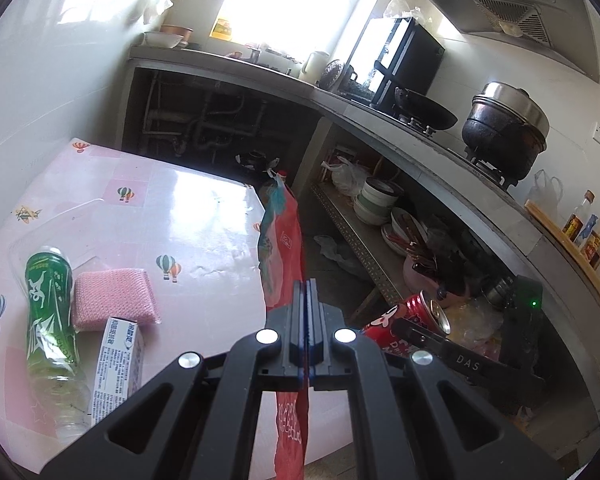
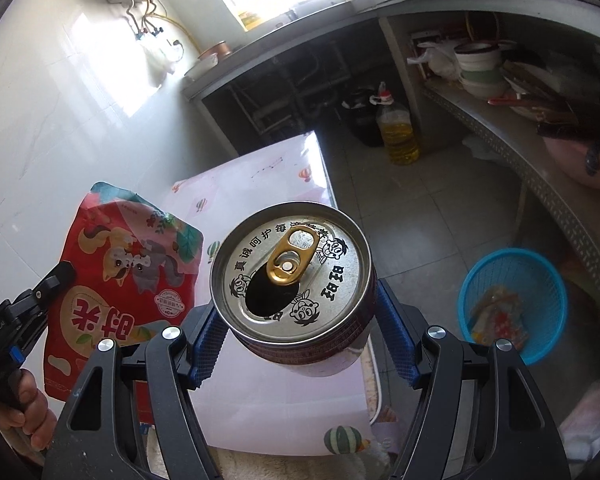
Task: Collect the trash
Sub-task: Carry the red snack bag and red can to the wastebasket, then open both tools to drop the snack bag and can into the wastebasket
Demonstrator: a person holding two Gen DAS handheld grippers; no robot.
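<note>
Trash here means a red snack pouch (image 1: 281,240) and an opened red drink can (image 1: 414,314), each held up off the pink balloon-print bench (image 1: 180,200). Seen from the left wrist, the left tool (image 1: 307,292) is clenched on the pouch, its two black fingers pressed together with the thin foil pinched edge-on between them, so that the pouch stands up past the fingertips and a strip of it hangs below. On the bench to the left lie a green-labelled plastic bottle (image 1: 50,312) on its side, a pink scouring sponge (image 1: 114,298) just beside it, and a small white carton (image 1: 116,364) touching the sponge's near edge. To the right, the can shows in the other tool over the floor, in front of a low shelf stacked with bowls (image 1: 374,200). Seen from the right wrist, the right tool (image 2: 300,316) grasps the can (image 2: 292,272) by its sides, the blue ribbed pads (image 2: 206,340) pressing on both flanks, the opened top with its gold pull tab facing the camera. The pouch (image 2: 128,280) hangs at the left, its printed face in full view, gripped by the left tool (image 2: 40,292), with a hand (image 2: 24,412) on the handle below. A blue mesh basket (image 2: 514,300) stands on the floor at the right, with some wrappers in it, well apart from the can.
</note>
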